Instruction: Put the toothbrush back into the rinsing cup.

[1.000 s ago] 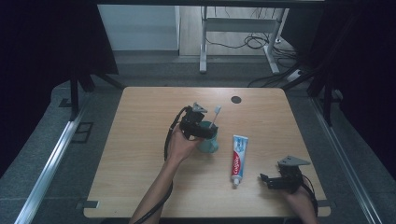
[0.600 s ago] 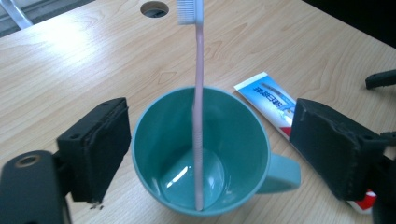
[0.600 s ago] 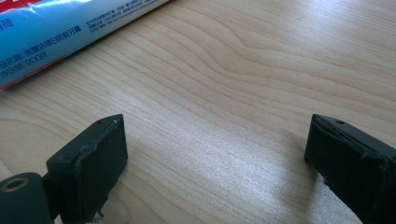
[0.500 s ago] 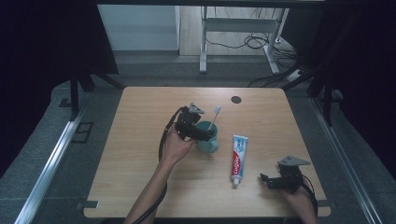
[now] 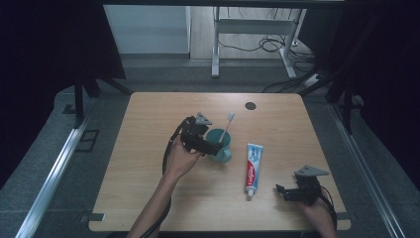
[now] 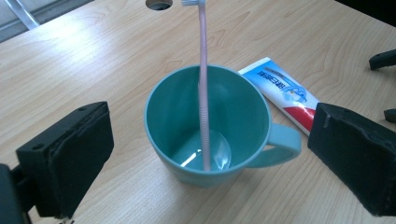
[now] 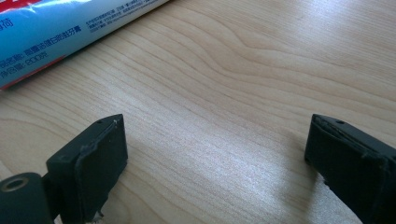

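Note:
A teal mug (image 5: 221, 145) stands mid-table with a pink toothbrush (image 5: 228, 124) upright in it, head up. In the left gripper view the mug (image 6: 243, 112) sits between my wide-apart jaws, and the toothbrush (image 6: 203, 93) leans on its inner wall. My left gripper (image 5: 213, 147) is open just left of the mug, jaws at its sides without touching. A blue-and-white toothpaste tube (image 5: 253, 166) lies flat to the right of the mug. My right gripper (image 5: 280, 191) rests open near the front right edge, a little right of the tube's cap end (image 7: 56, 28).
The wooden table (image 5: 143, 193) has a round dark cable hole (image 5: 250, 105) at the back. In the left gripper view, the toothpaste tube (image 6: 280, 88) lies past the mug's handle. A metal desk frame (image 5: 216, 44) and cables stand beyond the far edge.
My left gripper has drawn back slightly to the left from over the mug, leaving the toothbrush standing in it. The right gripper has not moved.

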